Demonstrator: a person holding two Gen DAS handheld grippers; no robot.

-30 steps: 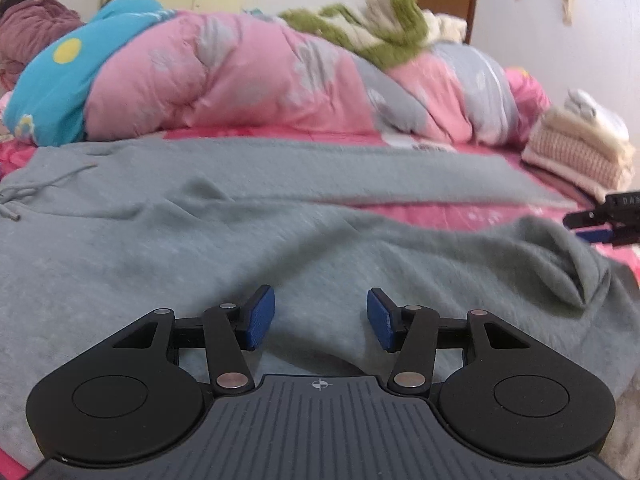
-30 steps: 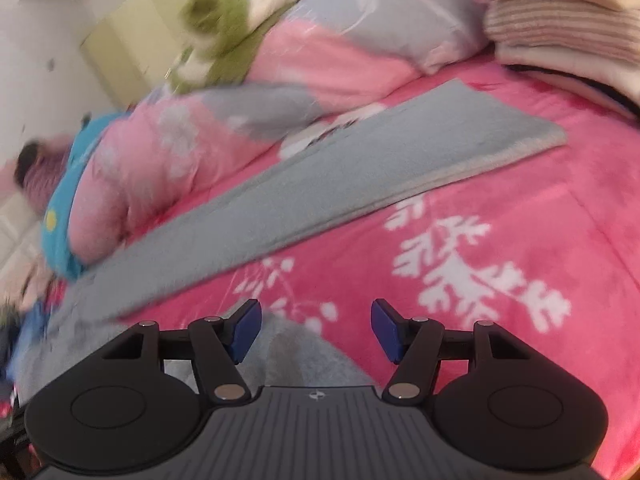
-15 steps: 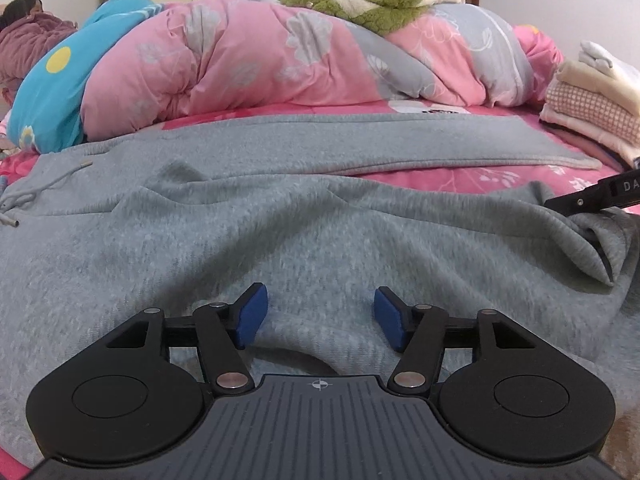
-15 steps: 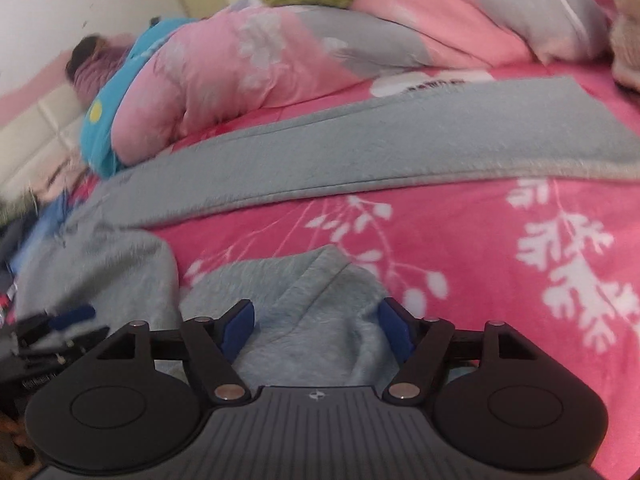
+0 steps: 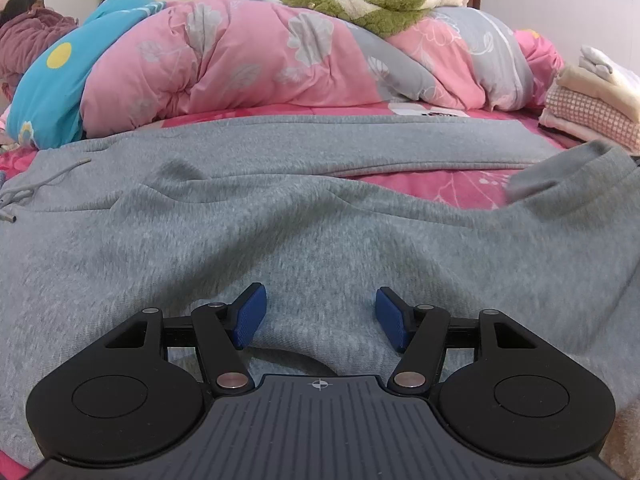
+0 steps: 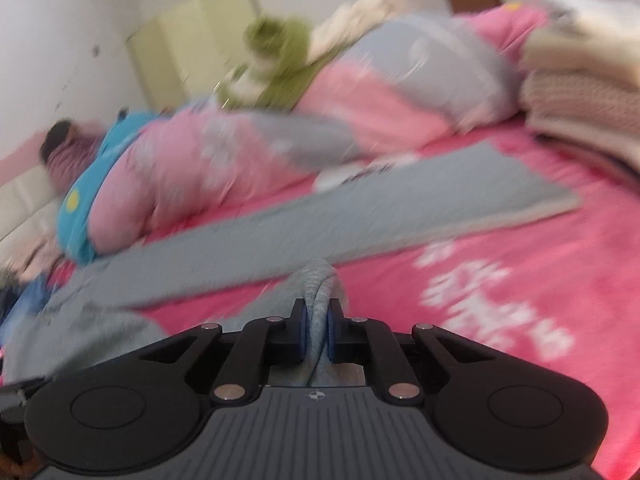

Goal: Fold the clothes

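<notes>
At lower centre of each view, the left gripper [image 5: 320, 316] gapes wide over the grey sweatpants [image 5: 280, 240] while the right gripper [image 6: 317, 334] pinches their cuff.

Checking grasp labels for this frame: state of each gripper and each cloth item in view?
left gripper: open, fingers astride a ridge of cloth, not clamped.
right gripper: shut on the hem of one leg.
grey sweatpants: spread on the bed, unfolded, near leg rumpled, far leg flat.
drawstring: loose, untied.
pink quilt: bunched up.
stacked laundry: folded.
</notes>
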